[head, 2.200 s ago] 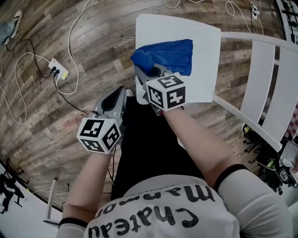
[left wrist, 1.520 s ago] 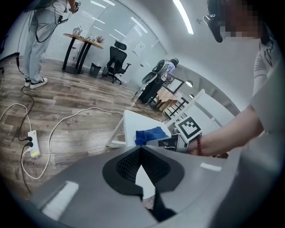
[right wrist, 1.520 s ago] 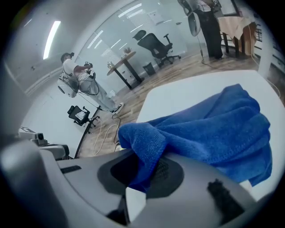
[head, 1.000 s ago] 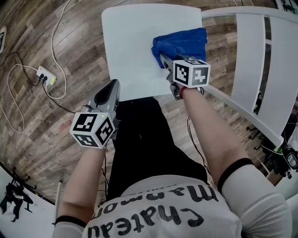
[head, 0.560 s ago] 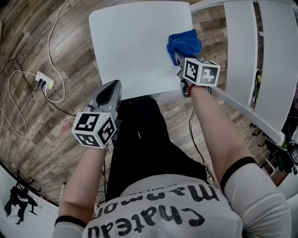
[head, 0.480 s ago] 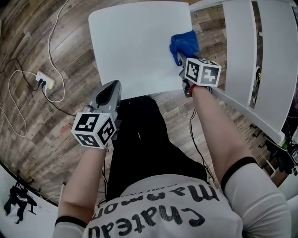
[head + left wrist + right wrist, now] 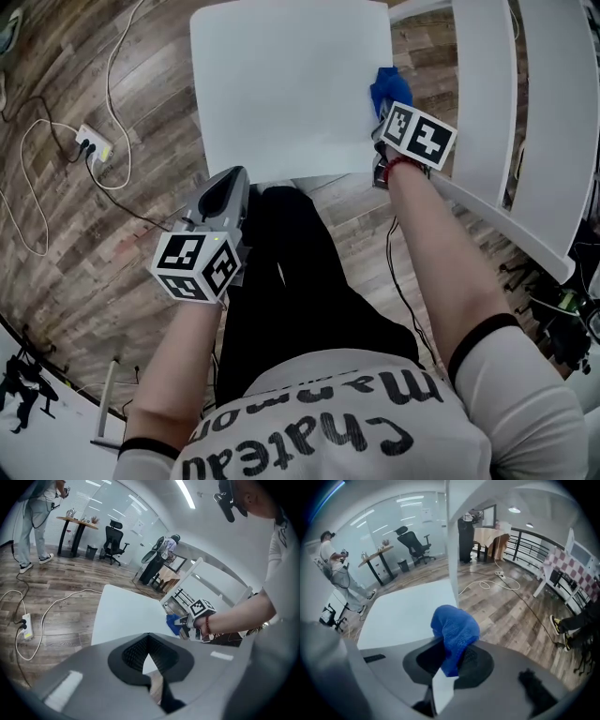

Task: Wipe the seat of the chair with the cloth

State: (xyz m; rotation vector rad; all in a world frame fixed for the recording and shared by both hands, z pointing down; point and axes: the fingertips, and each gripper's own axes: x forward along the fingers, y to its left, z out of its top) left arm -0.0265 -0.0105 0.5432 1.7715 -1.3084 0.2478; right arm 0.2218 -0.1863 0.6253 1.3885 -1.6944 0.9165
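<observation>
Holding the cloth point(image 7: 385, 86) is the right gripper point(image 7: 382, 111): its jaws are closed on a lower fold, and the blue fabric stands up from them in a bunched lump. In the right gripper view the cloth point(image 7: 455, 629) rises out of the right gripper point(image 7: 447, 663) and lies over the edge of the seat point(image 7: 405, 613), partly against the white surface and partly against the wooden floor point(image 7: 506, 604) beyond. Whether the fabric presses on the seat cannot be told.

From the head view, the cloth sits at the edge of the seat point(image 7: 286, 89) that borders the backrest point(image 7: 487, 103), about midway along that edge. The rest of the seat surface is bare white.

The left gripper point(image 7: 231, 184) is held just off the seat's near edge, close to the corner farthest from the backrest, with its tips pointed toward the seat. Its own view shows the left gripper point(image 7: 149, 645) with jaws brought together and nothing between them; the seat point(image 7: 123, 616) lies just ahead.

A power strip point(image 7: 95, 143) with trailing white cables point(image 7: 122, 56) lies on the floor point(image 7: 84, 244), well apart from the seat on the side away from the backrest.
</observation>
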